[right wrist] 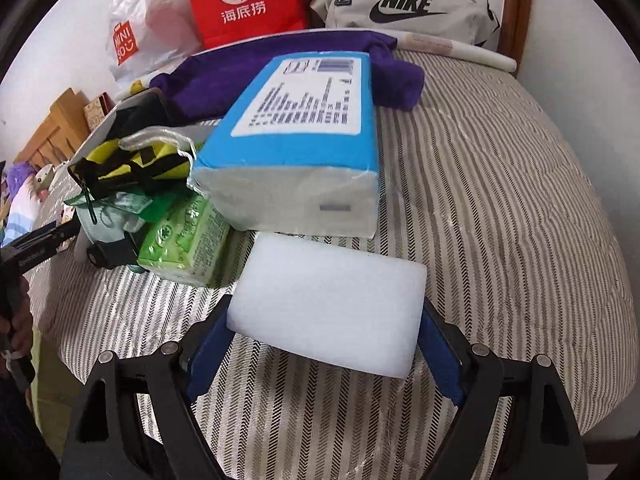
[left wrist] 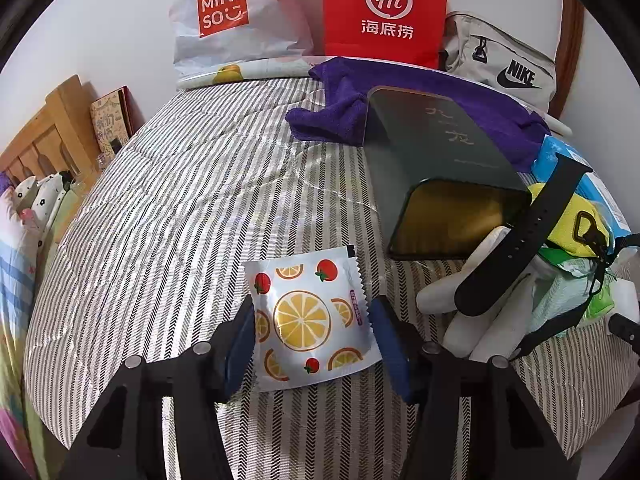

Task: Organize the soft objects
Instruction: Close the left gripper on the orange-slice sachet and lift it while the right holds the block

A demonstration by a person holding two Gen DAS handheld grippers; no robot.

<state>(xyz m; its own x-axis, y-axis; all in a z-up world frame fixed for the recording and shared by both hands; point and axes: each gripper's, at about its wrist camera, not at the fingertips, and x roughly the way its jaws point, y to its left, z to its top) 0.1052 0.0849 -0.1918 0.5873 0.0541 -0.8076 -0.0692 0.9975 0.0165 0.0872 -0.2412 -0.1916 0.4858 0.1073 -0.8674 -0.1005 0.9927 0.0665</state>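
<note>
A white packet [left wrist: 310, 316] printed with orange slices and tomatoes lies on the striped quilt [left wrist: 180, 220]. My left gripper [left wrist: 314, 308] is shut on it, one blue pad against each side edge. In the right wrist view a white foam block [right wrist: 328, 304] sits between the blue pads of my right gripper [right wrist: 326, 300]. The pad tips touch both of its short sides. The block's far corner meets a blue tissue pack [right wrist: 296, 128]. I cannot tell whether the block rests on the quilt [right wrist: 500, 200].
Left of the tissue pack lie a green tissue packet [right wrist: 184, 240] and a yellow pouch [right wrist: 136, 160]. A purple towel [left wrist: 400, 92] and an open dark box [left wrist: 440, 184] lie further back. A white bag [left wrist: 224, 12], a red bag [left wrist: 384, 8] and a grey pouch [left wrist: 504, 60] stand against the wall.
</note>
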